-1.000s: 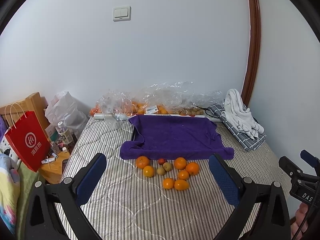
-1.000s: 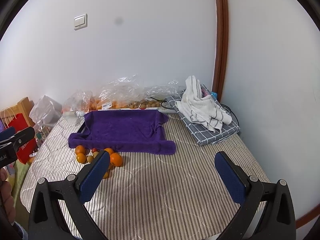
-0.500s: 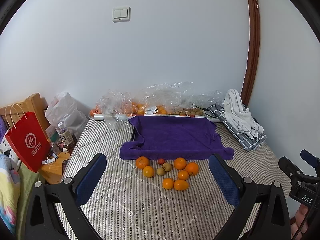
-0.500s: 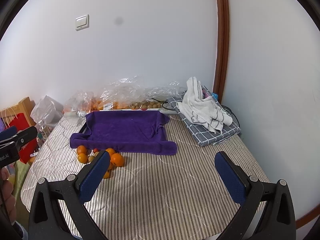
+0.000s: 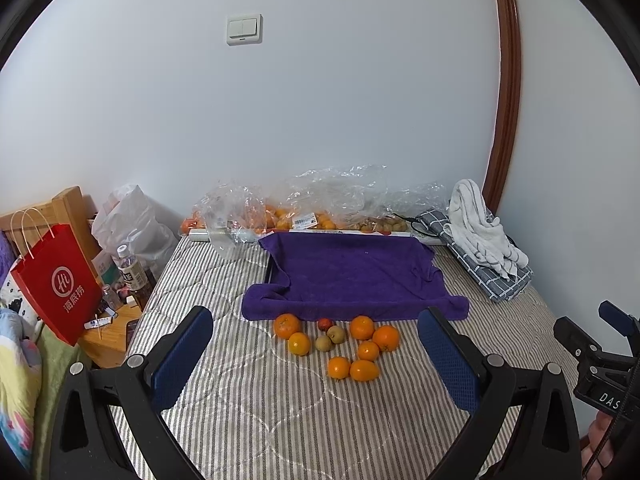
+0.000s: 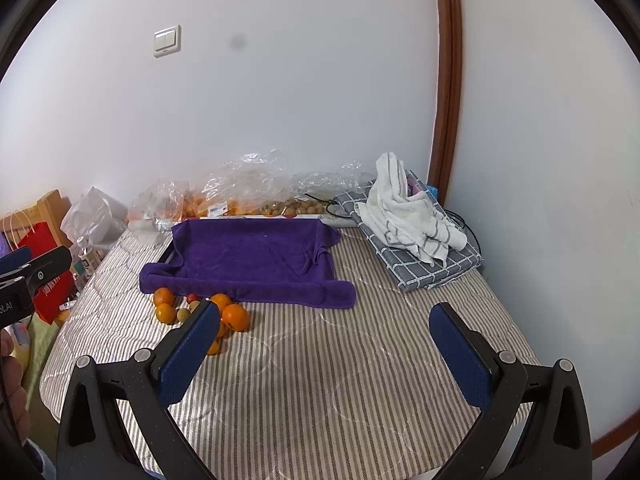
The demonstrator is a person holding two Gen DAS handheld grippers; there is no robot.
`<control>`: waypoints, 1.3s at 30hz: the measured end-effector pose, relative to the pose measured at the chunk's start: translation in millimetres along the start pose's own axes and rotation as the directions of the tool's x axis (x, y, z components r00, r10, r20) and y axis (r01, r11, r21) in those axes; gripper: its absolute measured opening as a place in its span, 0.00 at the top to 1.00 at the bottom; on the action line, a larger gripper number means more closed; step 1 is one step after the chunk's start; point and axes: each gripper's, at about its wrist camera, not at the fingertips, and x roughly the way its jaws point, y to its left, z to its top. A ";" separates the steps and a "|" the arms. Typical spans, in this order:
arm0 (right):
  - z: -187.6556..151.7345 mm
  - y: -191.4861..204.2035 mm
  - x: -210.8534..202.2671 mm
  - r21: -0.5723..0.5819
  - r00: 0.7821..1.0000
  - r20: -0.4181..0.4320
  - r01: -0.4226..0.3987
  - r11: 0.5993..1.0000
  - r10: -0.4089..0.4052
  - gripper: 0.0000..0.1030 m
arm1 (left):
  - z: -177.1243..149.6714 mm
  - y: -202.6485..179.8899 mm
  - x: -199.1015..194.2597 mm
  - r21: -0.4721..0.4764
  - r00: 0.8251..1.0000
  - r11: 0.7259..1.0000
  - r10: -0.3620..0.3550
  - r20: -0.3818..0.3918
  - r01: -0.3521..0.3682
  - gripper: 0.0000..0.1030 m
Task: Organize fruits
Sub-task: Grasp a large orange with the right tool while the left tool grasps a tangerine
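At the far left of the left wrist view a red paper bag (image 5: pixel 54 280) stands beside a wooden nightstand (image 5: pixel 108 340), with a bottle (image 5: pixel 132 270) and a white plastic bag (image 5: pixel 132 226) behind it. The left gripper (image 5: pixel 316 344) hangs above the striped mattress (image 5: pixel 280 408) with its blue-padded jaws spread wide and nothing between them. Beyond its fingertips lies the loose fruit — a cluster of oranges (image 5: pixel 362 327) with two small brownish fruits (image 5: pixel 336 334) and one small red fruit (image 5: pixel 325 324) among them, all on the mattress just in front of the purple towel (image 5: pixel 348 272). The towel is draped over a tray whose dark edge (image 5: pixel 270 270) shows at its left. Against the wall behind it sit clear plastic bags of fruit (image 5: pixel 312 212). Further right a white striped towel (image 5: pixel 480 232) rests on a folded grey checked cloth (image 5: pixel 500 284).

In the right wrist view the right gripper (image 6: pixel 324 326) is likewise wide apart and empty — its left pad (image 6: pixel 188 352) overlaps the near edge of the fruit cluster in the picture, though well above it; whether anything touches cannot be told
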 end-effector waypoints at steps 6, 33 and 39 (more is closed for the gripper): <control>-0.3 1.1 0.4 0.004 1.000 0.002 0.005 1.000 -0.005 0.00 | -0.5 -0.3 0.2 -0.001 1.000 1.000 0.002 -0.001 -0.002 0.00; -41.2 64.1 166.3 -0.042 0.965 -0.200 -0.182 0.982 0.170 0.30 | -72.7 74.9 143.0 -0.009 0.975 1.000 0.024 -0.220 -0.027 0.14; -43.4 81.1 213.3 -0.013 0.936 -0.285 -0.218 0.976 0.205 0.42 | -93.8 95.2 172.6 -0.072 0.955 0.997 -0.038 -0.294 0.017 0.24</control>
